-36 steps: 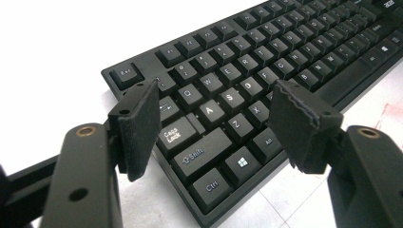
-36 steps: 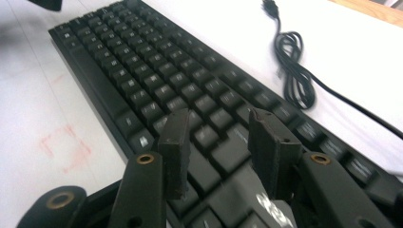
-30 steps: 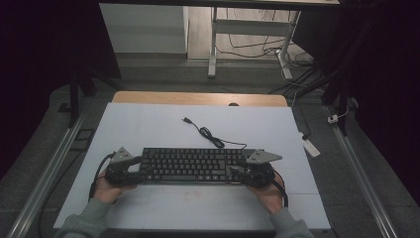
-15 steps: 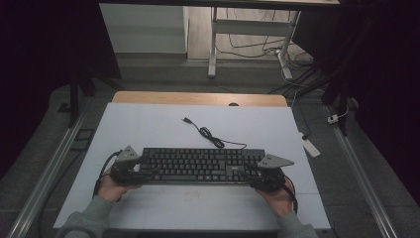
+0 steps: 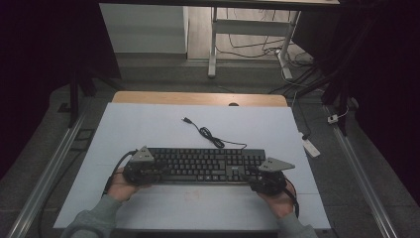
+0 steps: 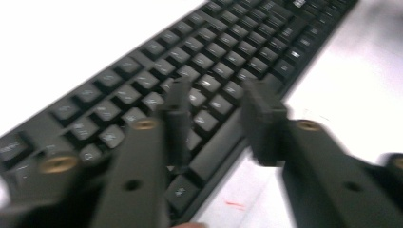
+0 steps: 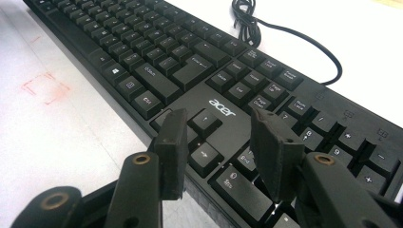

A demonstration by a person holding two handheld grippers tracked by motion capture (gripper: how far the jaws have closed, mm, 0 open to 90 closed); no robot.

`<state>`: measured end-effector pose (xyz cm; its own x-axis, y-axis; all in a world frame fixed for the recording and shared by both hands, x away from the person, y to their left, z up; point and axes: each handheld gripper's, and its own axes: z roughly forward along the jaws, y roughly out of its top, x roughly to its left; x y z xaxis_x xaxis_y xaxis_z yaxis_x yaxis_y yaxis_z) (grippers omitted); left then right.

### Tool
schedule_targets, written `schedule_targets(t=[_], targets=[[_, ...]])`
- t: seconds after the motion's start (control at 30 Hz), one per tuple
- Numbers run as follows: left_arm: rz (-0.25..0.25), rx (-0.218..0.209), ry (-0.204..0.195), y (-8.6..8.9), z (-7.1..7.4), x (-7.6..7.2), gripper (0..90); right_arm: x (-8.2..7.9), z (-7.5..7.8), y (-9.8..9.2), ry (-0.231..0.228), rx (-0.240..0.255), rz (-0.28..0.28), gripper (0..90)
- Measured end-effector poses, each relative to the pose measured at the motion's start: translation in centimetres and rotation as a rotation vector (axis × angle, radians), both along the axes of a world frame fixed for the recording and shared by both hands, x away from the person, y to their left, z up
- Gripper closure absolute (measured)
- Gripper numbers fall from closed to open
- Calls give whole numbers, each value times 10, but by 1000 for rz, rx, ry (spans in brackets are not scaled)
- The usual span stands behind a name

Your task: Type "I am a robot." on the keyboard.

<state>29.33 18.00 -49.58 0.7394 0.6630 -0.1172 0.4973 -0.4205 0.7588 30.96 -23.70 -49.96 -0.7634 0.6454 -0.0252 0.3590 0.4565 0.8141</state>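
At opposite keyboard (image 5: 205, 165) ends, the left gripper (image 6: 214, 114), just closing, and right gripper (image 7: 223, 149) are held level, released, jaws parted above the keys.

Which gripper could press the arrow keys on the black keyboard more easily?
Probably the right gripper: its open jaws hover right above the arrow keys of the black plastic keyboard. The left gripper sits at the far end.
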Motion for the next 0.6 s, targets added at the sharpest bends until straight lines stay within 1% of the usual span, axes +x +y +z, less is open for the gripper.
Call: schedule_targets(t=[0.03, 0.07, 0.1, 0.2, 0.33, 0.5, 0.6], targets=[[-11, 4, 8, -2, -1, 1, 739, 0, 0, 0, 1, 0, -2, 571], [-19, 10, 14, -4, -2, 1, 739, 0, 0, 0, 1, 0, -2, 571], [-27, 17, 18, -6, -3, 2, 800, 1, -1, -1, 4, -2, -2, 570], [-45, 37, 23, -12, -6, 3, 883, 1, -2, -1, 9, -5, -4, 569], [-68, 73, 22, -23, -10, 5, 891, 2, -3, 0, 11, -8, -5, 566], [-88, 90, 21, -37, -12, 7, 891, 2, -4, 0, 10, -14, -4, 566], [-104, 103, 28, -45, -15, 9, 892, 2, -4, -1, 9, -14, -5, 564]])
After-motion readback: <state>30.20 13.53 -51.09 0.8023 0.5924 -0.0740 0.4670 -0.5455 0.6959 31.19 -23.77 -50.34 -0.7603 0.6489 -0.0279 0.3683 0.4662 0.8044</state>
